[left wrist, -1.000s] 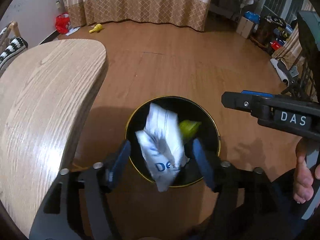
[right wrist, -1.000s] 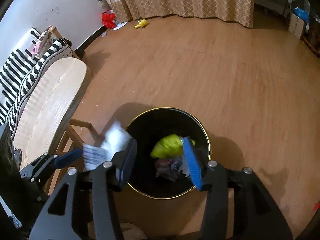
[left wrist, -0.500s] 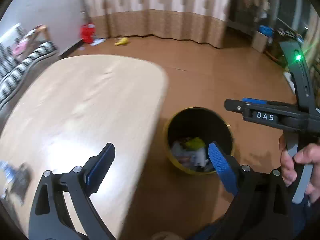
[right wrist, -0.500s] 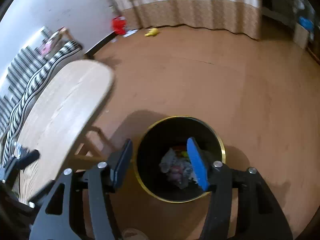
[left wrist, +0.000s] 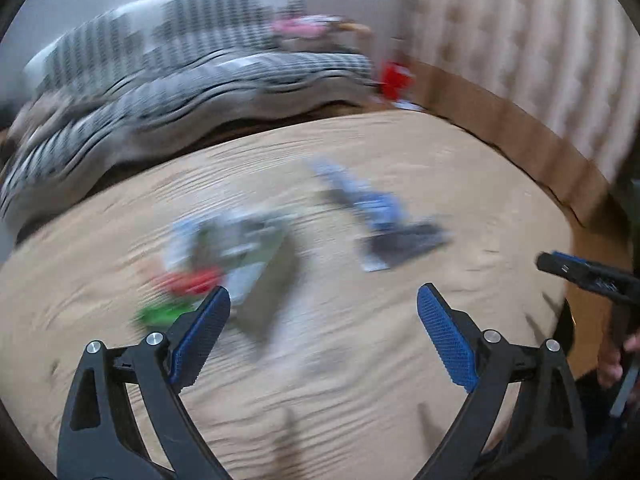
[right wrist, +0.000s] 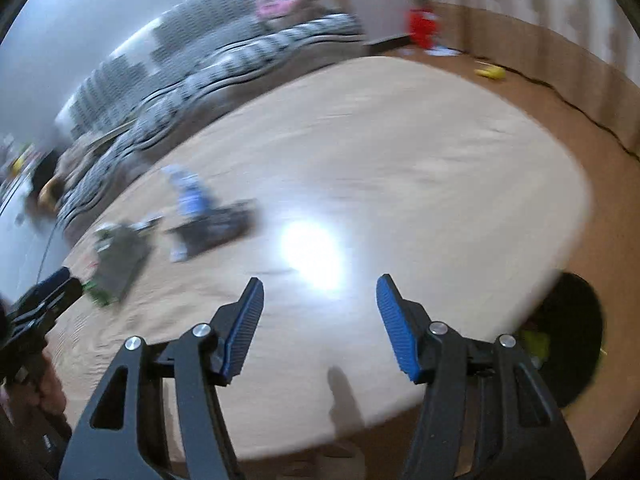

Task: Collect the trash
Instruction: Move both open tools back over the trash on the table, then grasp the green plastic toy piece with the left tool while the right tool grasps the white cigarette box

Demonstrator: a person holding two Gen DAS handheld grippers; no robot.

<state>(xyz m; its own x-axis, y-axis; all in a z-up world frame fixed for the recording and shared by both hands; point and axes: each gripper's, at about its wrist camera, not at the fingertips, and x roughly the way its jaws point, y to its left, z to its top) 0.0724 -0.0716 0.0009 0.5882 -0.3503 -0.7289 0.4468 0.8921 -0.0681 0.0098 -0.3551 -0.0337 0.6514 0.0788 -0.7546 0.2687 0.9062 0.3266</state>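
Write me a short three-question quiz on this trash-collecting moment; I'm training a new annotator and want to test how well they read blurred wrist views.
1. True or false: the left hand-held gripper holds a wrapper.
2. How many clusters of litter lie on the light wooden oval table?
3. Where is the round black trash bin: A) on the table, B) on the floor past the table's edge, C) on the striped sofa?

Key:
1. False: its jaws are open with nothing between them.
2. Two: a green-and-red wrapper pile and a blue-and-dark wrapper pile.
3. B
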